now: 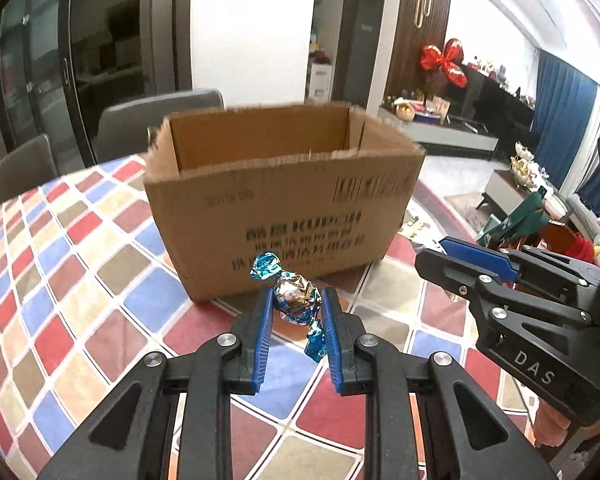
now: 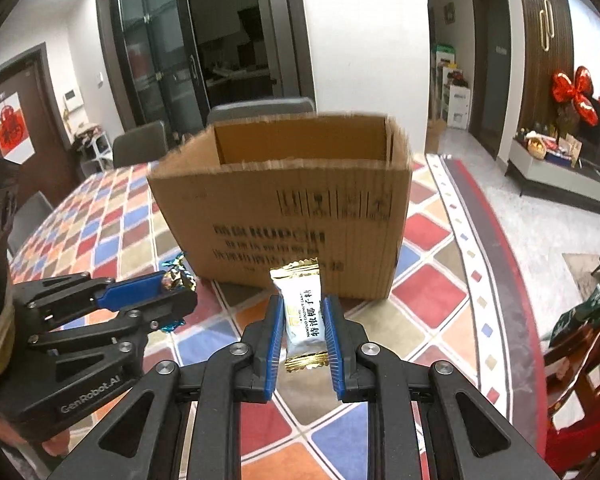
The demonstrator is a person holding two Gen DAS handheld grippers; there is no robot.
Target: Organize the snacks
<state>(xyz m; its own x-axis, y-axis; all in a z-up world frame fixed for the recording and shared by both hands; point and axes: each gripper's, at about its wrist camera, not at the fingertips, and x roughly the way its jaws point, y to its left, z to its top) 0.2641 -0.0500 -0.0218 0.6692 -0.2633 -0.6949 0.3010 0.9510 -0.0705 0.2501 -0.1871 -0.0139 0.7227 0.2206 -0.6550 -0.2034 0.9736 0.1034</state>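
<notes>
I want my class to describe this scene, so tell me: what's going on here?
A person is sorting snacks with handheld tongs. The left tongs are shut on a blue foil-wrapped candy, and the right tongs are shut on a white coconut candy packet. Both are held above the checkered tablecloth, just in front of an open cardboard box. Neither candy is in the box yet.

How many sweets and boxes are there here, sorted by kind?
Blue foil twist-wrapped candy, held in the left tool: 1
White coconut candy packet, held in the right tool: 1
Open cardboard box: 1
Total: 3
</notes>
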